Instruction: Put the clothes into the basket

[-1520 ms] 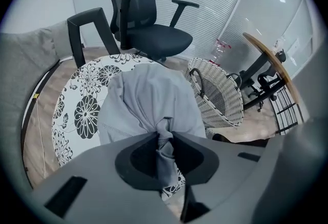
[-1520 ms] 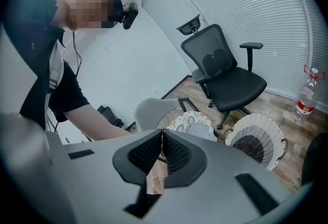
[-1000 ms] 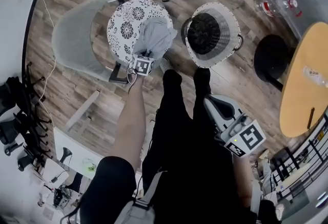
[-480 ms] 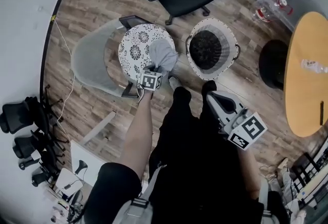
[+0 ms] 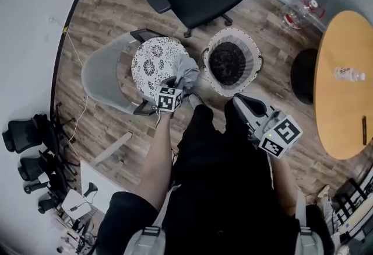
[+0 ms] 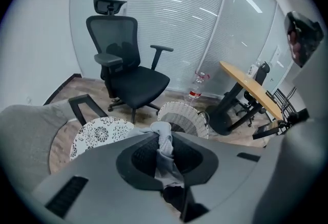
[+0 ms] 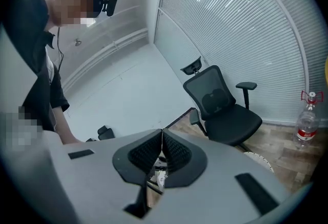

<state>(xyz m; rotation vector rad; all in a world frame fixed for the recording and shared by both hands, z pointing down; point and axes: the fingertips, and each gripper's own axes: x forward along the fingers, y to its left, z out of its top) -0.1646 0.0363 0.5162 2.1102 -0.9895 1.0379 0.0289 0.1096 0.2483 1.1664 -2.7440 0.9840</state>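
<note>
At the left of the head view, a grey chair [image 5: 102, 76] carries a round patterned cushion [image 5: 150, 61]. At the cushion's 3 o'clock edge hangs the grey garment [image 5: 186, 68]. It is bunched into a short strip whose long axis runs from the left tool [image 6: 165, 136] up towards 1 o'clock. The left tool is clenched on it: in the left gripper view the cloth is pinched between the two pads, with a knot showing past the tips and a tail trailing back through the gap. Whether the garment's free end has cleared the cushion I cannot tell.

The relation that matters is garment to basket. The white wicker basket [image 5: 252, 67] stands on the wooden floor [image 5: 99, 9] at about 2 o'clock from the left tool, just beside the cushion and with its mouth open. In the left gripper view its rim sits right behind the held cloth, at 12 to 1 o'clock. I judge that the coming move is a short carry to the right and slightly forward. The strip should then go in end first, so that no part drapes over the rim.

The left forearm [image 5: 160, 149] reaches straight ahead, with the tool tipped steeply down. This hand is the nearer one and already has the load.

Further right, the right tool [image 7: 162, 138] is clenched on nothing, with its pads meeting and no cloth between them. It sits at about 5 o'clock from the basket, close to the person's right leg, pointing roughly level towards 11 o'clock.
</note>
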